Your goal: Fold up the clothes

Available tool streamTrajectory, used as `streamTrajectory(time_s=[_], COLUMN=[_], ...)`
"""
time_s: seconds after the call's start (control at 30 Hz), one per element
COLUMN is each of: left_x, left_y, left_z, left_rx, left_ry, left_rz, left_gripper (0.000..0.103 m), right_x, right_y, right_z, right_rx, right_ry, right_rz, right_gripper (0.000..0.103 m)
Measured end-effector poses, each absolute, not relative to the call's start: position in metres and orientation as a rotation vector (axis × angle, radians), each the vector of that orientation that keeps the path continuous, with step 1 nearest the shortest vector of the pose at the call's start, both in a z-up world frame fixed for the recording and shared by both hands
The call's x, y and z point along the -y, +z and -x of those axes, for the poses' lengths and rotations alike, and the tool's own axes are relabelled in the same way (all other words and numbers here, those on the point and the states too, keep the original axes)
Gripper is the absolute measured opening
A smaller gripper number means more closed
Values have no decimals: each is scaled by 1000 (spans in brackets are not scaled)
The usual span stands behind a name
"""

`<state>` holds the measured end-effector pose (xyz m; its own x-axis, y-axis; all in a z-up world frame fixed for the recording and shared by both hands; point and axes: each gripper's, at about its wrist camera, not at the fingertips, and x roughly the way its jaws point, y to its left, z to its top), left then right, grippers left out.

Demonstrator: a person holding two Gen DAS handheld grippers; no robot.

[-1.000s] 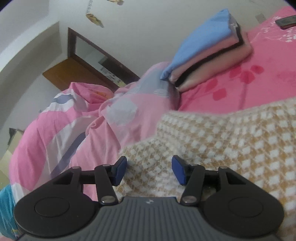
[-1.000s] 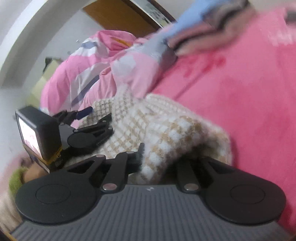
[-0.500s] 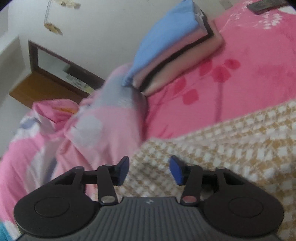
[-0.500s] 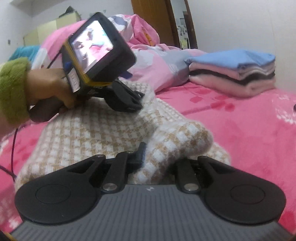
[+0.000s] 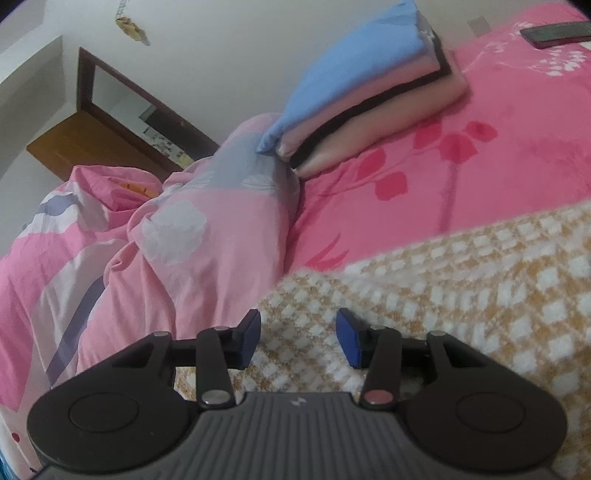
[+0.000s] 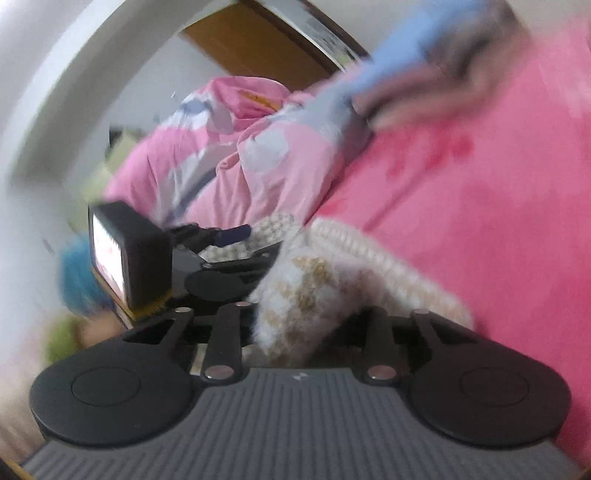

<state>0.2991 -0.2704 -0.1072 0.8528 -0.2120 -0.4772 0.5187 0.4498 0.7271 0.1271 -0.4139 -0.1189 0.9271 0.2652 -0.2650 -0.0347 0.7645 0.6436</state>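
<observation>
Sweater (image 6: 306, 291) seemingly between right tongs (image 6: 303, 325)

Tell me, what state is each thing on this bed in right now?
Checked sweater: lying on the bed, one bunched fold raised.
Left gripper: open above the sweater, gripping nothing.
Right gripper: sweater fold between its jaws, which have just been opening.
Clothes stack: folded, piled.
Quilt: crumpled.
Phone: lying flat.

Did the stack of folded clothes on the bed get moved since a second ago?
No. The stack of folded clothes sits in the same place, its near end against the crumpled pink quilt on the bed sheet; only the camera moved.
</observation>
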Motion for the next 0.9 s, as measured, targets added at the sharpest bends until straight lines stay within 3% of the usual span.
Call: streamTrajectory(time_s=[0.13, 0.23, 0.4, 0.9], left_x=[276, 286, 303, 307], left_y=[-102, -101, -107, -121], left_z=[-295, -289, -284, -285], left_rx=[-293, -242, -172, -198], left_ry=[-426, -418, -403, -439], left_rz=[-1034, -1072, -1153, -1176], left_gripper=[55, 56, 57, 52], right_x=[366, 365, 378, 385], right_y=[-96, -95, -96, -119], right_z=[-115, -112, -115, -117], right_rx=[-262, -242, -229, -395], right_ry=[42, 3, -18, -4], right_rz=[-245, -190, -232, -337], right_gripper=[18, 18, 18, 18])
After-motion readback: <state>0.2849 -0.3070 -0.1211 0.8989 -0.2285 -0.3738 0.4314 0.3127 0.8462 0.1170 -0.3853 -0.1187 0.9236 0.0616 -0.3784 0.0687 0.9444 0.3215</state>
